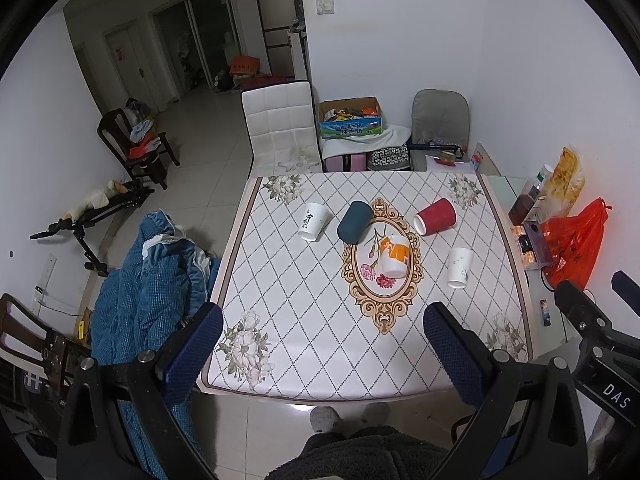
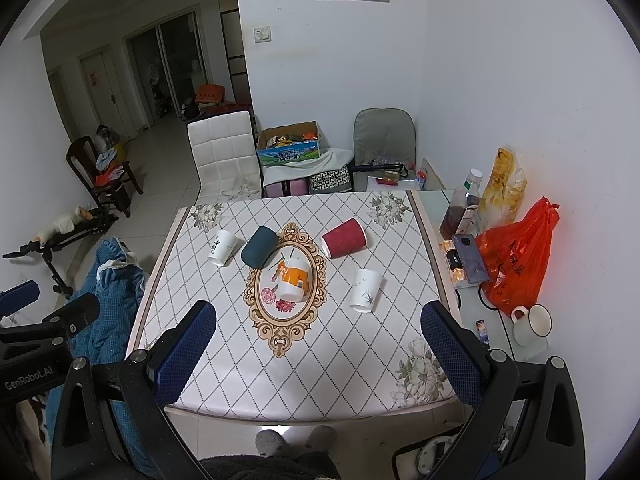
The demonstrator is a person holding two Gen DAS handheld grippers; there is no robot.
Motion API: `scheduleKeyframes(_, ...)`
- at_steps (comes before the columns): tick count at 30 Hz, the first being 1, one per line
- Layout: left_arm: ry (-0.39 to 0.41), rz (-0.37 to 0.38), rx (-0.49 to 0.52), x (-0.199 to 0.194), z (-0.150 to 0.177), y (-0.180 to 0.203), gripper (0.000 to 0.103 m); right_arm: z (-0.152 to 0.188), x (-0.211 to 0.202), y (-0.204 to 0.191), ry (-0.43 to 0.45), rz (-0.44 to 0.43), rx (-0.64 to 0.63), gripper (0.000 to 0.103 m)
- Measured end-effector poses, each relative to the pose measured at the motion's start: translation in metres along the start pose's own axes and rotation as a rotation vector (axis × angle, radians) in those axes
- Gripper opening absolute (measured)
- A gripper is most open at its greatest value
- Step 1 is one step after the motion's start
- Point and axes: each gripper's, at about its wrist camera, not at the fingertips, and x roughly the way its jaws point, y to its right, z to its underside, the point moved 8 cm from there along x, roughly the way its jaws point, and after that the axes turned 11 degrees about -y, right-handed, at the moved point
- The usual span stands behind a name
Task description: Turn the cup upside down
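Cups are waiting untouched: both hand-held grippers, left and right, are hanging released above the desk. Grasping the red ribbed paper cup mid-wall seems wisest.

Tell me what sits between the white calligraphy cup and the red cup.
The dark teal cup, lying on its side on the table, seen in both wrist views.

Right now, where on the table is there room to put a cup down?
The near half of the table is bare, from the oval frame print to the front edge. The far half is crowded: white cup, dark cup, orange cup, red cup.
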Motion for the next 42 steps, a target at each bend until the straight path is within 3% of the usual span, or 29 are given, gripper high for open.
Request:
scheduleKeyframes(15, -0.034, 0.007, -0.005, 0.017, -0.008, 0.012, 0.103, -0.004, 0.018, 0.001, -0.026, 0.001, -0.001, 0.103)
scheduleKeyframes(29, -0.124, -0.038, -0.028, 0.088, -0.007, 0.032, 0.103, 0.009, 0.117, 0.03, -0.172, 0.02, -0.008, 0.103)
scheduleKeyframes(42, -0.271, -0.027, 0.053, 0.185, -0.038, 0.051, 0.103, 0.032, 0.218, 0.037, -0.352, 0.053, 0.024, 0.103)
